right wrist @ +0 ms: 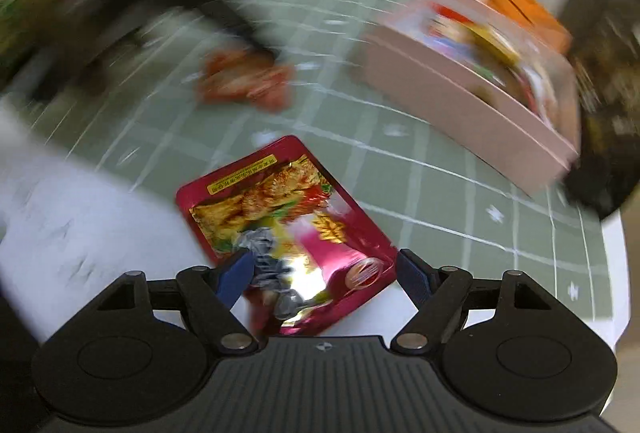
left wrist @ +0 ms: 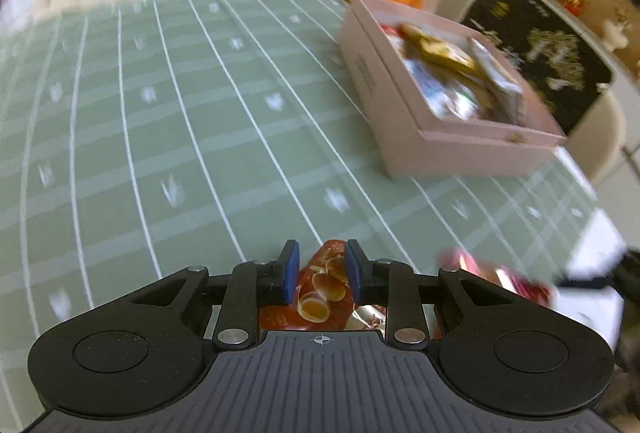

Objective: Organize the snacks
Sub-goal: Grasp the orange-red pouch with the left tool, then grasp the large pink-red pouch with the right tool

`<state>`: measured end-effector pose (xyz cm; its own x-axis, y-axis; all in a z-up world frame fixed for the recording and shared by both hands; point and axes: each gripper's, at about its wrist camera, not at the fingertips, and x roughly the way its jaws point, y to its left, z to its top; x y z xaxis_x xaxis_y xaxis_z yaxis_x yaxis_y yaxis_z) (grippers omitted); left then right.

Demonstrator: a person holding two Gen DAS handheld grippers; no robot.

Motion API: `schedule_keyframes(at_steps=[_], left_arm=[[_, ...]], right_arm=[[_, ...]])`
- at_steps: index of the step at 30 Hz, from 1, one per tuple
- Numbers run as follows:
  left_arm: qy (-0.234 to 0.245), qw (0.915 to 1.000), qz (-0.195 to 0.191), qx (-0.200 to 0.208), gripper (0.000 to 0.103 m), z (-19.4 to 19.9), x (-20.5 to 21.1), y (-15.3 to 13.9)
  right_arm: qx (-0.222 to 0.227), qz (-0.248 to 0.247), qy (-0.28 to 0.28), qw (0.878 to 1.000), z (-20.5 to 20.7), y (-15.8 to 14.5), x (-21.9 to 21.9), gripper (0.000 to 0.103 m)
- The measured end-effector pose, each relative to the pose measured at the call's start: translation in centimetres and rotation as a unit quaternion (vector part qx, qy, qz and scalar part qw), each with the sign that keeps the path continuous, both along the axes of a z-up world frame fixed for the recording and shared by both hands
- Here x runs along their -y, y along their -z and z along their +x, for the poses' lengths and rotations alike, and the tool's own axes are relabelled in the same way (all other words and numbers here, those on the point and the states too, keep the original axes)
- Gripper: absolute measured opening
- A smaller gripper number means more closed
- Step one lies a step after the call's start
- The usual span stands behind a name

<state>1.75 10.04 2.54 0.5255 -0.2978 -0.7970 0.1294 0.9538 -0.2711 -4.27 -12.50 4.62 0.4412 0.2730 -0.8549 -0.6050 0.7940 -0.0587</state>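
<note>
Snacks already crowd your pink box (left wrist: 404, 113); left gripper (left wrist: 322, 269) clamps a red packet (left wrist: 320, 297), right gripper (right wrist: 324, 273) gapes over a blur-edged magenta packet (right wrist: 280, 217).

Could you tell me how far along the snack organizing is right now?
Partly done: the pink box already holds several packets. In hand: the left tongs grip an orange-red packet. Left: the magenta packet lies between the open right tongs, not yet gripped.
</note>
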Motion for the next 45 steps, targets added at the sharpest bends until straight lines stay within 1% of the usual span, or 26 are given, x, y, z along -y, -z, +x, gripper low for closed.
schedule_keyframes(at_steps=[1, 3, 4, 6, 9, 10, 11, 13, 14, 15, 17, 18, 25, 30, 31, 32, 34, 35, 37, 38, 40, 41, 42, 43, 44, 45], left_arm=[[-0.003, 0.9998, -0.019, -0.01, 0.03, -0.7, -0.3, 0.1], [-0.014, 0.9993, -0.033, -0.013, 0.03, -1.8, -0.8, -0.2], [-0.018, 0.9994, -0.027, -0.007, 0.03, -2.3, -0.9, -0.5], [-0.019, 0.9998, -0.005, 0.005, 0.03, -3.4, -0.9, -1.4], [0.003, 0.9999, 0.013, 0.007, 0.03, -4.4, 0.0, -2.6], [0.012, 0.9995, 0.029, 0.003, 0.03, -4.4, 0.6, -2.7], [0.022, 0.9983, 0.054, 0.002, 0.03, -4.6, 1.5, -2.7], [0.043, 0.994, 0.1, 0.001, 0.03, -4.6, 3.1, -2.2], [0.052, 0.9919, 0.116, -0.001, 0.031, -4.7, 3.7, -1.8], [0.058, 0.9902, 0.127, -0.001, 0.034, -4.8, 4.2, -1.5], [0.07, 0.987, 0.144, 0.008, 0.034, -4.8, 5.1, -1.5], [0.074, 0.9861, 0.149, 0.007, 0.036, -4.7, 5.4, -1.4], [0.09, 0.9846, 0.15, 0.005, 0.037, -4.2, 6.3, -1.4], [0.106, 0.9843, 0.141, 0.008, 0.037, -4.4, 6.3, -1.6], [0.109, 0.9835, 0.144, 0.012, 0.039, -4.5, 6.2, -1.6], [0.108, 0.9812, 0.158, 0.023, 0.039, -4.8, 6.1, -1.7], [0.109, 0.9758, 0.185, 0.042, 0.037, -5.4, 6.0, -1.8], [0.119, 0.9759, 0.178, 0.041, 0.037, -5.6, 5.9, -1.9], [0.146, 0.9776, 0.15, 0.026, 0.038, -5.7, 6.0, -1.9], [0.16, 0.9759, 0.147, 0.022, 0.041, -5.7, 6.4, -1.8], [0.187, 0.967, 0.17, 0.032, 0.046, -6.1, 7.6, -1.5], [0.199, 0.9624, 0.182, 0.034, 0.055, -6.2, 8.2, -1.3], [0.205, 0.9605, 0.185, 0.034, 0.064, -6.2, 8.6, -1.2], [0.211, 0.9599, 0.182, 0.032, 0.068, -6.2, 8.8, -1.1], [0.213, 0.9608, 0.175, 0.028, 0.076, -6.1, 9.0, -1.0], [0.21, 0.9624, 0.169, 0.028, 0.076, -6.0, 9.0, -1.1]], right_arm=[[-0.004, 0.014, 0.031, 0.999, 1.0, 0.0, 0.7, 0.078], [-0.002, 0.024, 0.077, 0.997, 2.6, 0.0, 1.7, 0.078], [0.001, 0.026, 0.096, 0.995, 3.1, -0.1, 2.2, 0.078], [0.005, 0.028, 0.114, 0.993, 3.5, -0.2, 3.1, 0.078], [0.003, 0.04, 0.108, 0.993, 3.1, -0.4, 3.8, 0.078], [0.0, 0.045, 0.101, 0.994, 2.8, -0.4, 3.9, 0.078], [-0.003, 0.048, 0.093, 0.994, 2.6, -0.3, 3.9, 0.078], [-0.009, 0.051, 0.087, 0.995, 2.5, 0.1, 3.7, 0.078], [-0.015, 0.051, 0.088, 0.995, 2.6, 0.4, 3.7, 0.078], [-0.022, 0.051, 0.091, 0.994, 2.7, 0.7, 3.6, 0.078], [-0.035, 0.048, 0.101, 0.993, 2.8, 1.4, 3.4, 0.078], [-0.029, 0.049, 0.102, 0.993, 2.8, 1.6, 3.5, 0.078], [-0.008, 0.039, 0.096, 0.995, 1.9, 2.0, 3.2, 0.079], [0.005, 0.048, 0.101, 0.994, 1.7, 2.2, 3.5, 0.082], [0.007, 0.049, 0.103, 0.993, 1.6, 2.2, 3.5, 0.082], [0.01, 0.048, 0.105, 0.993, 1.6, 2.3, 3.5, 0.083], [0.011, 0.049, 0.108, 0.993, 1.5, 2.3, 3.5, 0.084], [0.011, 0.05, 0.108, 0.993, 1.5, 2.3, 3.5, 0.084], [0.013, 0.051, 0.109, 0.993, 1.4, 2.3, 3.6, 0.084], [0.014, 0.052, 0.109, 0.993, 1.4, 2.4, 3.6, 0.085], [0.016, 0.052, 0.111, 0.992, 1.4, 2.5, 3.7, 0.087], [0.017, 0.051, 0.112, 0.992, 1.5, 2.5, 3.7, 0.088], [0.016, 0.051, 0.113, 0.992, 1.5, 2.6, 3.7, 0.089], [0.016, 0.051, 0.114, 0.992, 1.5, 2.6, 3.7, 0.09], [0.016, 0.051, 0.114, 0.992, 1.5, 2.6, 3.8, 0.091], [0.016, 0.051, 0.114, 0.992, 1.6, 2.6, 3.8, 0.091]])
